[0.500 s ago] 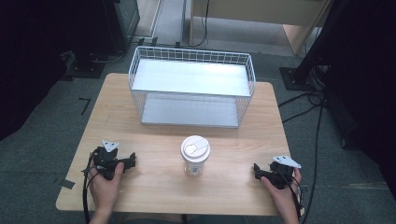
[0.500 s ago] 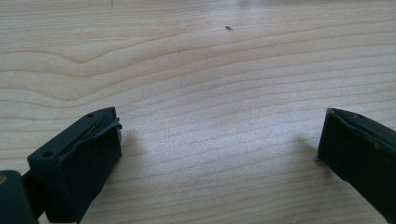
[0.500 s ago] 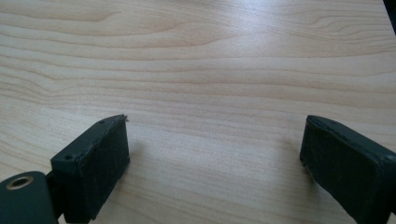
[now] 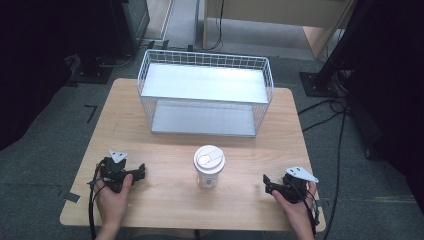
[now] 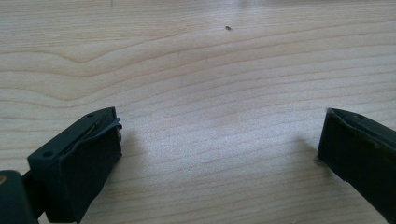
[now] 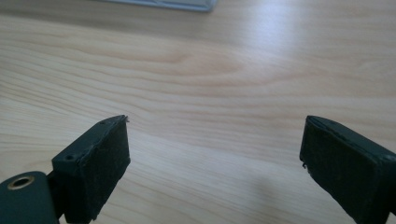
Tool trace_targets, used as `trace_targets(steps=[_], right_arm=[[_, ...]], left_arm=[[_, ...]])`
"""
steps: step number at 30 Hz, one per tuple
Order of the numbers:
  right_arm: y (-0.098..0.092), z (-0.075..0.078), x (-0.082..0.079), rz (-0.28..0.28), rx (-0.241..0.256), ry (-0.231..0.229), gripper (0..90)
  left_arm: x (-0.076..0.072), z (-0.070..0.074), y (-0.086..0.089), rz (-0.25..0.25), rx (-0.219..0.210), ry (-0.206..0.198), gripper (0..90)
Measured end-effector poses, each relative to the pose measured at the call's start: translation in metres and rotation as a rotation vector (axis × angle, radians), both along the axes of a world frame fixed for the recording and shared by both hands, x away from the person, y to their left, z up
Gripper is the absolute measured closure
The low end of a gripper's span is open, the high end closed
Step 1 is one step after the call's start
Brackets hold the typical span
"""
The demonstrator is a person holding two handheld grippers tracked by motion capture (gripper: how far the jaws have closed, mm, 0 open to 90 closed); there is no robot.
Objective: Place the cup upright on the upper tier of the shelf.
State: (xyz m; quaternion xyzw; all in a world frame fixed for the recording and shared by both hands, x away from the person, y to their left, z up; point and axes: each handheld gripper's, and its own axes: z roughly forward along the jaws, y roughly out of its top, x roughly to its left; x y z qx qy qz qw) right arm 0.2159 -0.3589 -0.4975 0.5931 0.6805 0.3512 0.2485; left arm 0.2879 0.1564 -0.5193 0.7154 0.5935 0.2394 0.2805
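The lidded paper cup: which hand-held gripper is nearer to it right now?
Roughly level, the left perhaps slightly nearer. The left hand-held gripper rests on the table left of the cup, the right hand-held gripper to its right and a little nearer the person. Both are open, touching nothing.

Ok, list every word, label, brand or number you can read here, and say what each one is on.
No text can be read.
Paper cup: a dark mark on its side, too small and blurred to read.
Cup lid: raised shapes, no letters that can be made out.
Wire basket, wooden table, left gripper and right gripper: no lettering seen.
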Motion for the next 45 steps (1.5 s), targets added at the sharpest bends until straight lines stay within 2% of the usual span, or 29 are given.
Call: trace_targets(steps=[4, 5, 9, 16, 23, 33, 45], right_arm=[[0.015, 0.009, -0.002, 0.029, 0.008, -0.025, 8.5], [0.024, 0.014, -0.002, 0.048, 0.016, -0.037, 8.5], [0.042, 0.020, -0.002, 0.092, 0.022, -0.051, 8.5], [0.066, 0.023, -0.002, 0.150, 0.024, -0.054, 8.5], [0.093, 0.026, 0.000, 0.216, 0.049, -0.070, 5.6], [0.121, 0.029, -0.001, 0.306, 0.083, -0.093, 3.1], [0.144, 0.033, 0.002, 0.378, 0.117, -0.122, 2.5]], left_arm=[[0.000, 0.000, 0.000, 0.000, 0.001, 0.001, 0.0], [0.000, 0.000, 0.000, 0.000, 0.000, 0.001, 0.0], [0.000, 0.000, 0.000, 0.000, 0.000, 0.001, 0.0], [0.000, 0.000, 0.000, 0.001, -0.001, 0.000, 0.0], [0.000, 0.000, 0.000, 0.001, -0.001, 0.000, 0.0], [0.000, 0.000, 0.000, 0.000, 0.001, 0.000, 0.0], [0.000, 0.000, 0.000, 0.000, 0.001, 0.000, 0.0]])
